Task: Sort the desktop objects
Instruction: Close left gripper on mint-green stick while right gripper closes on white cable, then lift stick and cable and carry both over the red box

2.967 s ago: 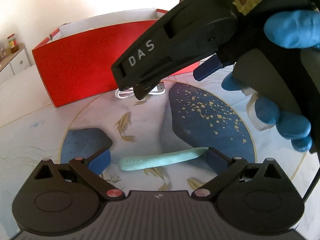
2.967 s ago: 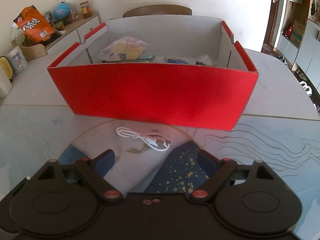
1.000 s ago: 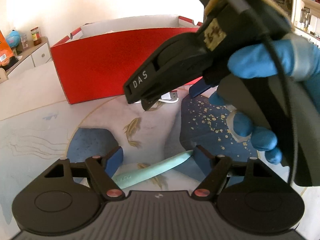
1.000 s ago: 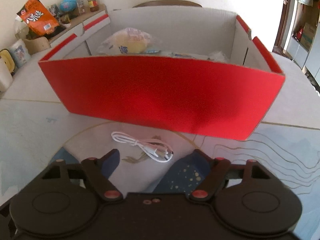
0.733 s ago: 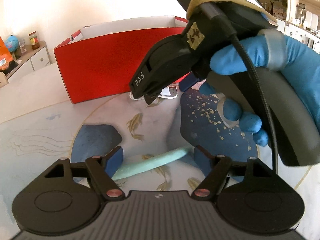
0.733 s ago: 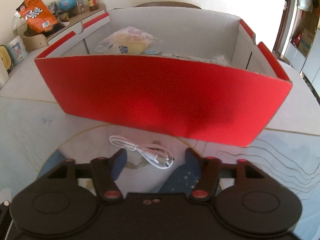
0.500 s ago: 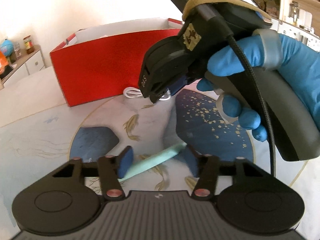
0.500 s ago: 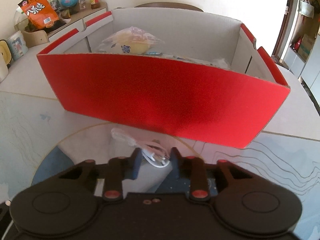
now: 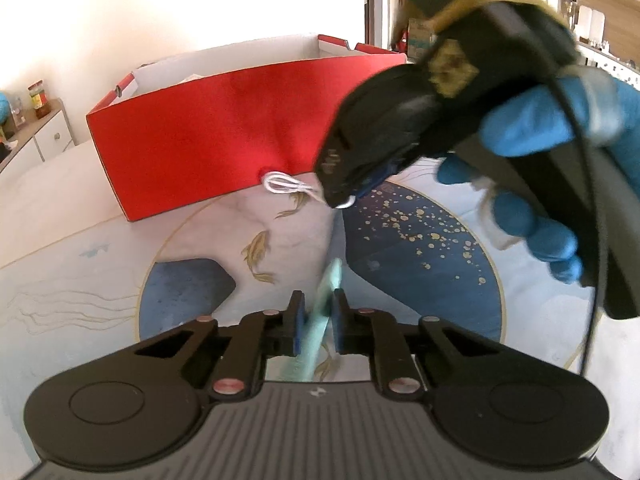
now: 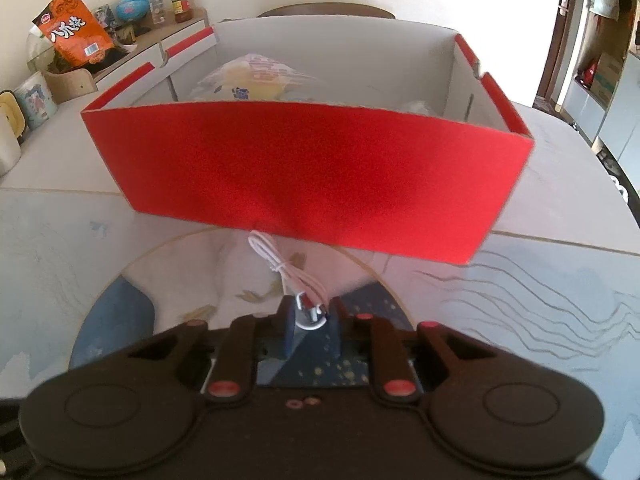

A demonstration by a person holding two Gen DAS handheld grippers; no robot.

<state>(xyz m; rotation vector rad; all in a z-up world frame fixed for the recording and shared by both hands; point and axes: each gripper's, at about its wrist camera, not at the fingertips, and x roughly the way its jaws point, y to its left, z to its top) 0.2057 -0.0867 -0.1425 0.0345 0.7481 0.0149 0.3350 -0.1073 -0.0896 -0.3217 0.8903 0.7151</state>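
**Both grippers closed on their items, red box ahead**

Left wrist view
- Left gripper (image 9: 317, 322): fingers (image 9: 297, 326) drawn nearly together, clamping a pale green, flat, strip-like item (image 9: 320, 320); what it is exactly cannot be told. Half a second ago the fingers stood wide with the strip lying crosswise between them; it now points forward, tip tilted up, apparently off the counter (image 9: 60, 248).
- Right gripper (image 9: 352, 196): held in a blue-gloved hand (image 9: 532, 184), upper right, its tip just in front of the red cardboard box (image 9: 224, 128). A white charging cable (image 9: 286, 186) trails from the tip toward the box's front wall.
- Counter: pale surface with a round blue-and-gold fish design.

Right wrist view
- Right gripper (image 10: 310, 334): fingers (image 10: 287, 338) closed to a narrow gap on the plug end of the white charging cable (image 10: 288, 272). The coil hangs forward toward the box wall. A second ago the fingers were spread and the cable lay loose on the counter (image 10: 60, 232).
- Red cardboard box (image 10: 312, 176): open-topped, white inside, directly ahead. A yellow-and-white snack packet (image 10: 256, 76) and other items already lie in it.
- Side cabinet, far left: orange snack bag (image 10: 70, 28), jars, a small globe.

Assessment
- Change: both grasps have just been made, nearly together.
- Meaning for the task: pick-up looks complete for the two loose items in sight; the likely remaining step is lifting each over the front wall and releasing inside. The dangling coil may catch on the rim.
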